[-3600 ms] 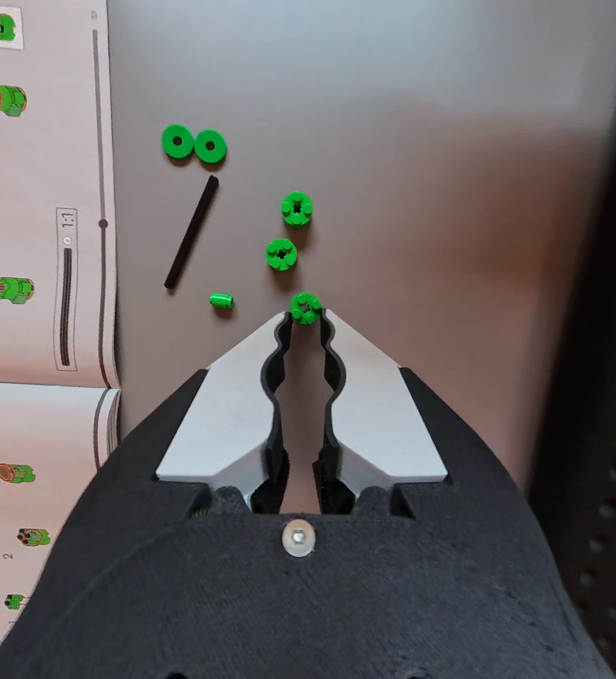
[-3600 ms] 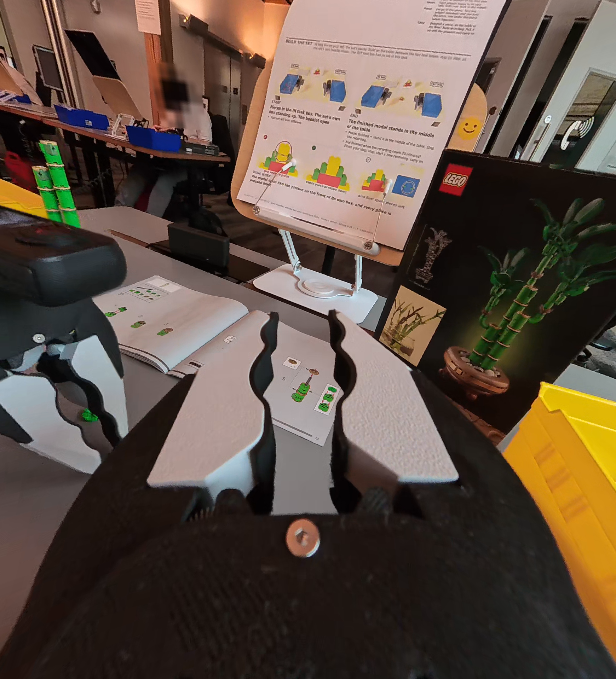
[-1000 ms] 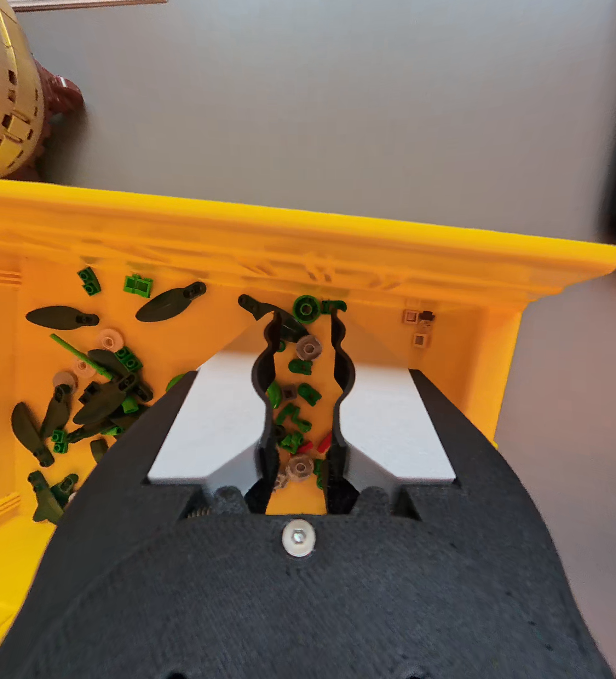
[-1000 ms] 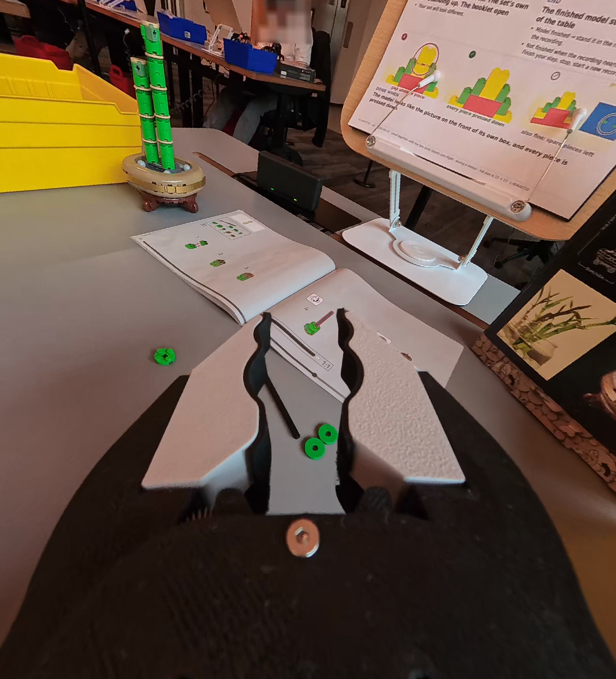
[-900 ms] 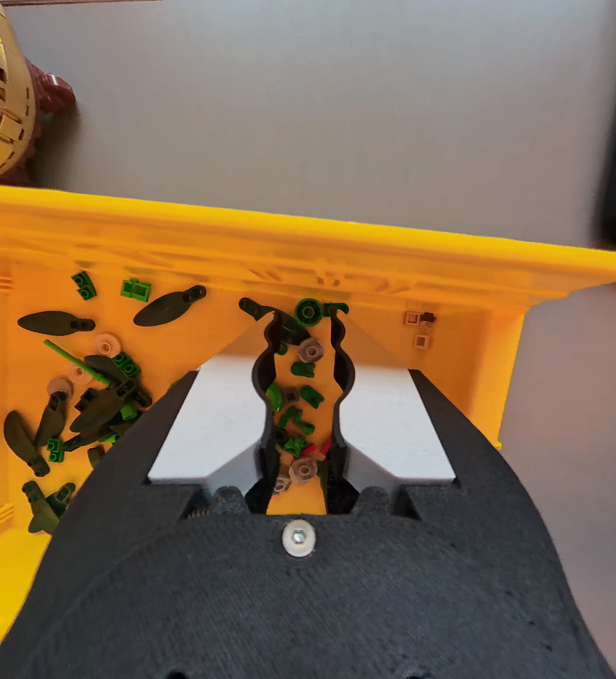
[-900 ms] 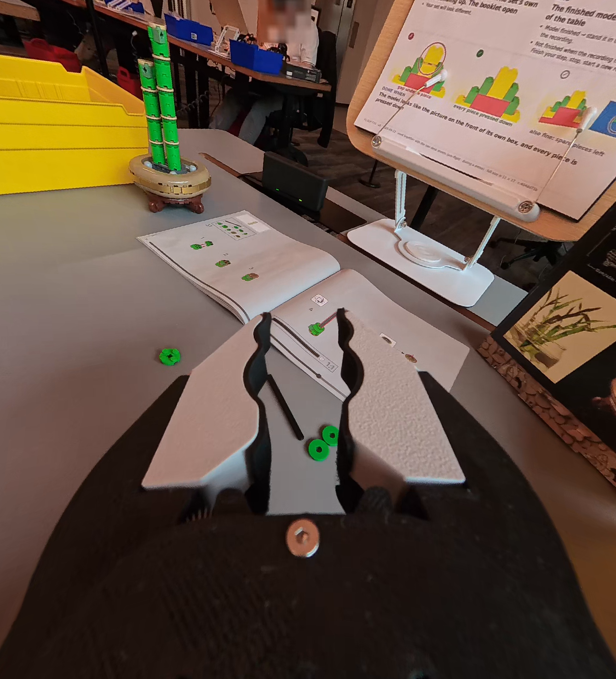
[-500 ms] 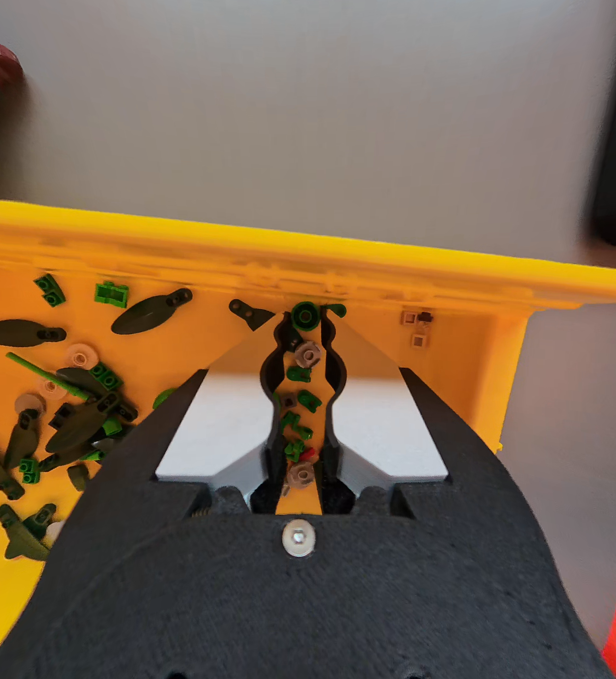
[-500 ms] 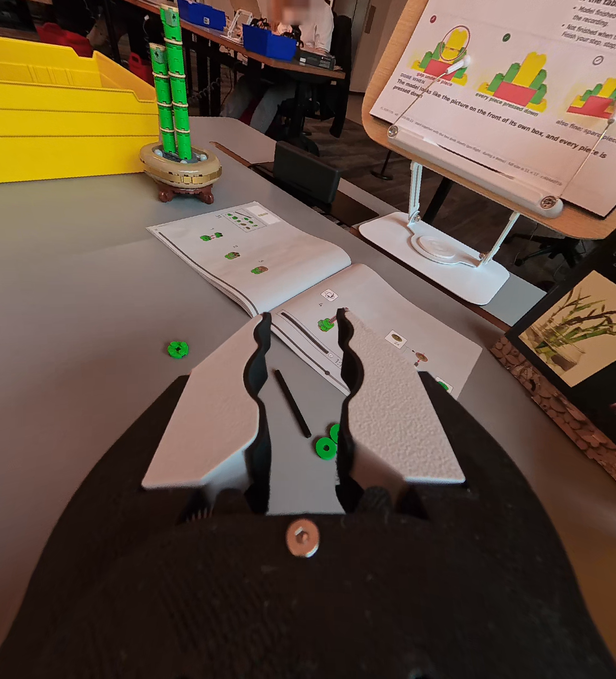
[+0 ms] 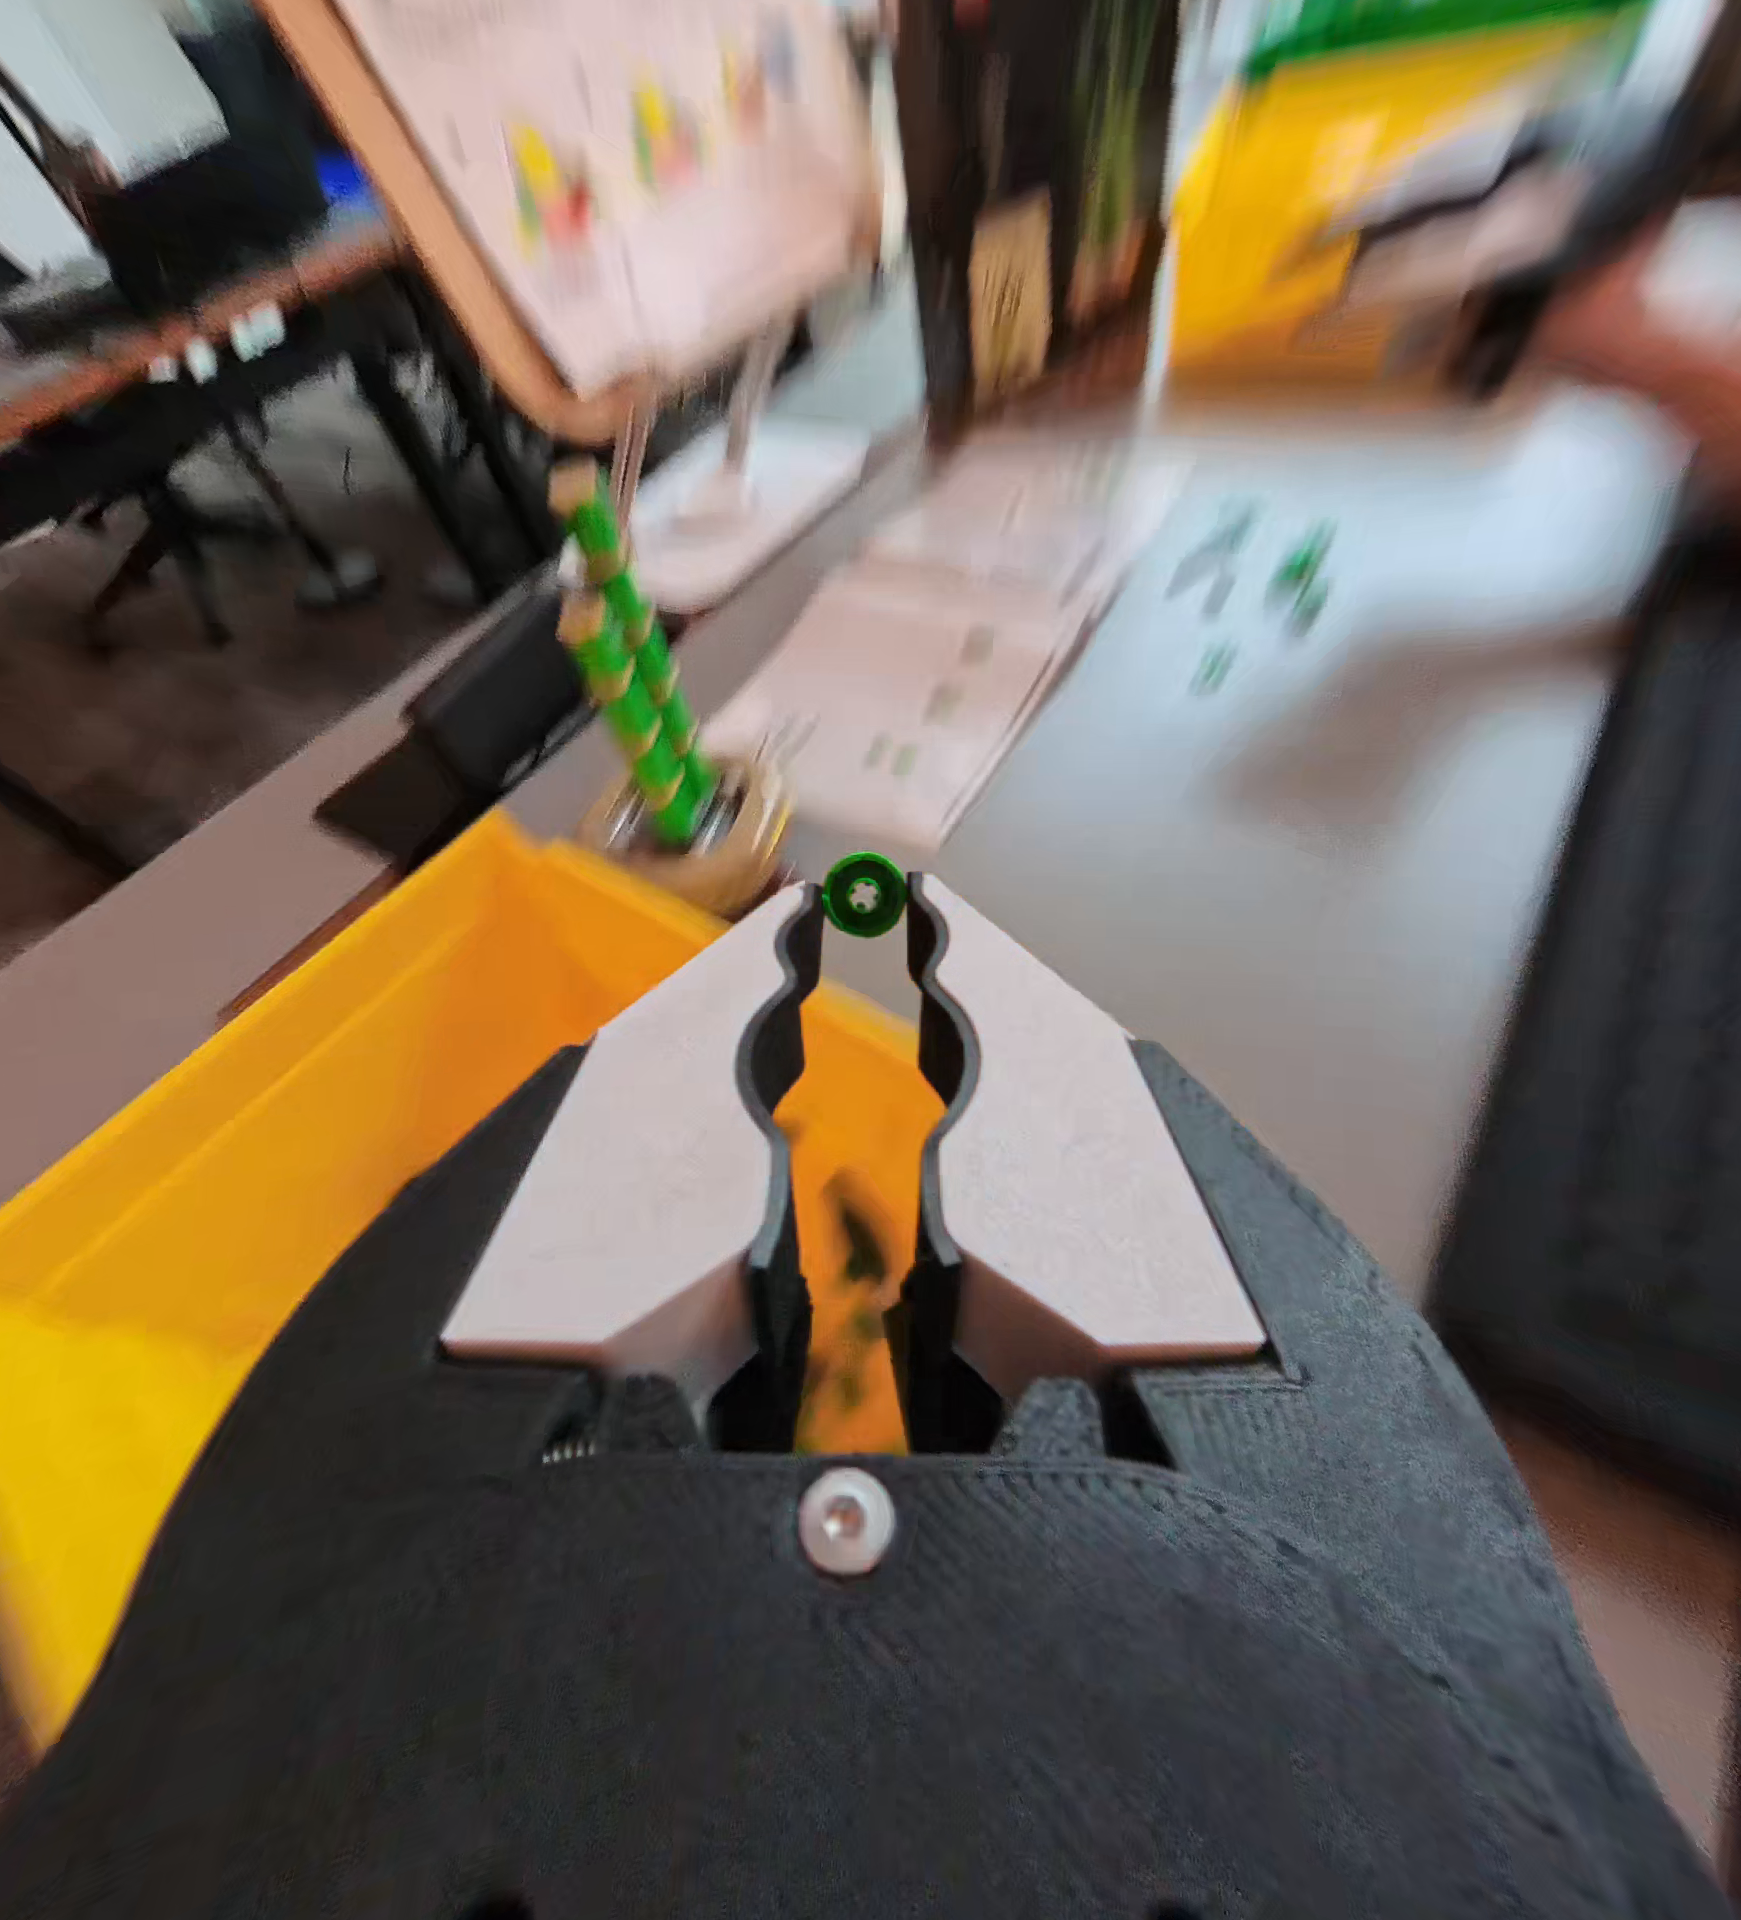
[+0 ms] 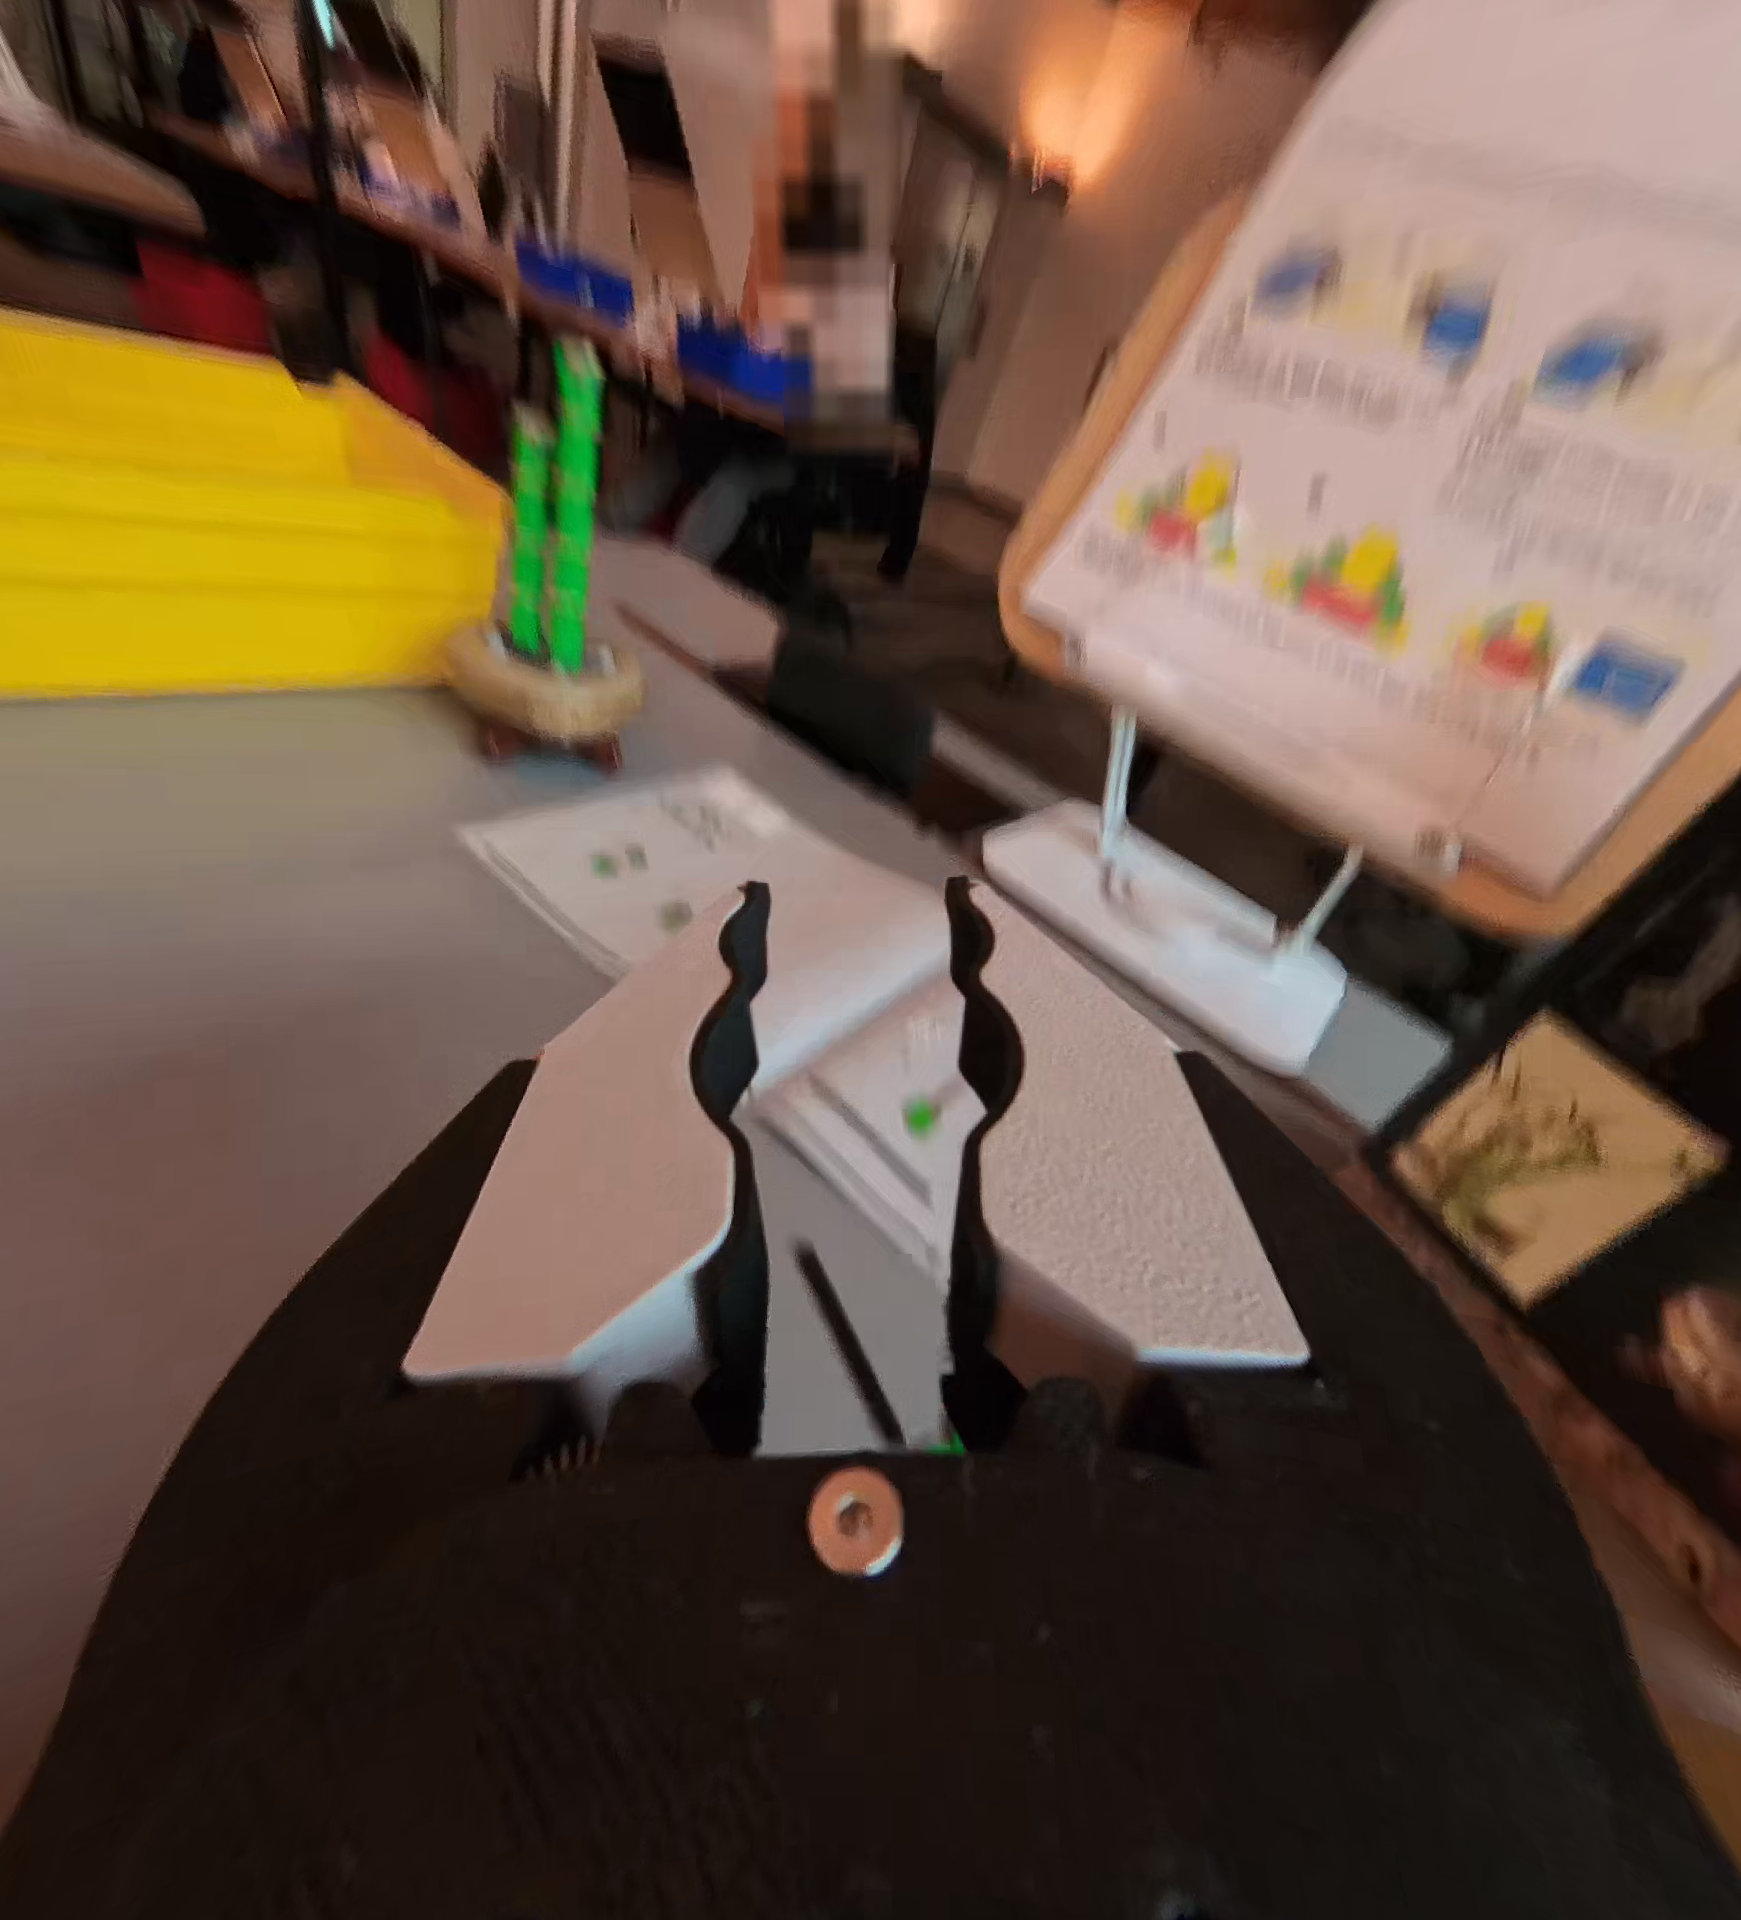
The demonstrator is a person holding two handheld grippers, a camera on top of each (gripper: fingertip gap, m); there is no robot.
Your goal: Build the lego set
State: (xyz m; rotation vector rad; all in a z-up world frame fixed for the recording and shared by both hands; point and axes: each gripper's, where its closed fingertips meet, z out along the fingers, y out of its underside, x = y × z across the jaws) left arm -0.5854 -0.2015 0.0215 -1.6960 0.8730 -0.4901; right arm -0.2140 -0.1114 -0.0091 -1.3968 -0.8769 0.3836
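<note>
Left claw (image 9: pixel 864 896): tips clamped on a round green stud piece (image 9: pixel 862 894), held above the near rim of the yellow bin (image 9: pixel 305 1091). Green stalk model (image 9: pixel 637 675) on its tan base: just beyond the bin, far left on the desk (image 9: pixel 1209 935). Right claw (image 10: pixel 858 896): fingers apart, holding nothing, over the desk. Black rod (image 10: pixel 848 1342): lying on the desk between the right claw's fingers. Open instruction booklet (image 10: pixel 741 883): on the desk, just beyond the rod. Views blurred.
</note>
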